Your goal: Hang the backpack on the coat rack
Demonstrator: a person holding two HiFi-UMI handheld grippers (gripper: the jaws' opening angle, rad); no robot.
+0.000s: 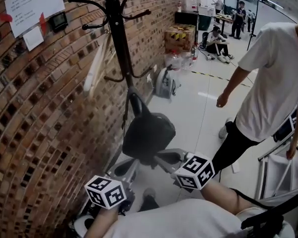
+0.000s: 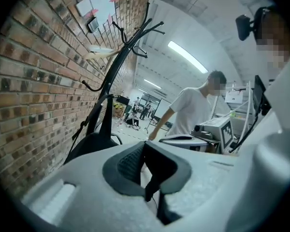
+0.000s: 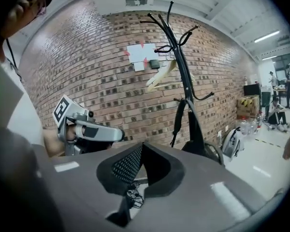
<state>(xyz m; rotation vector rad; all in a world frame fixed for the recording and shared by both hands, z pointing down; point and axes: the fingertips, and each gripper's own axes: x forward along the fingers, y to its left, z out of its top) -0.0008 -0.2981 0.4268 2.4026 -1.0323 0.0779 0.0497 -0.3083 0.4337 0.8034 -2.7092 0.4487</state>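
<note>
standing at a brick wall [image 1: 35, 108] on a shiny pale floor [image 1: 198, 108], with papers [image 1: 32, 4] taped up on the bricks and a person in a white t-shirt [image 1: 273, 83] standing off to my right. the black backpack [image 1: 148, 133] is hanging by its strap from one of the lower hooks of the black coat rack [image 1: 120, 43], right against the wall. it's sitting just ahead of both my tools, touching neither one. my left gripper [image 2: 145, 151] is showing its jaws pressed together with nothing in them, same deal with my right gripper [image 3: 142, 151]. further down the room a cardboard box [image 1: 180, 36] is sitting closed, so i can't tell what's in it, with some bottles [image 1: 181, 59] standing in front.
</note>
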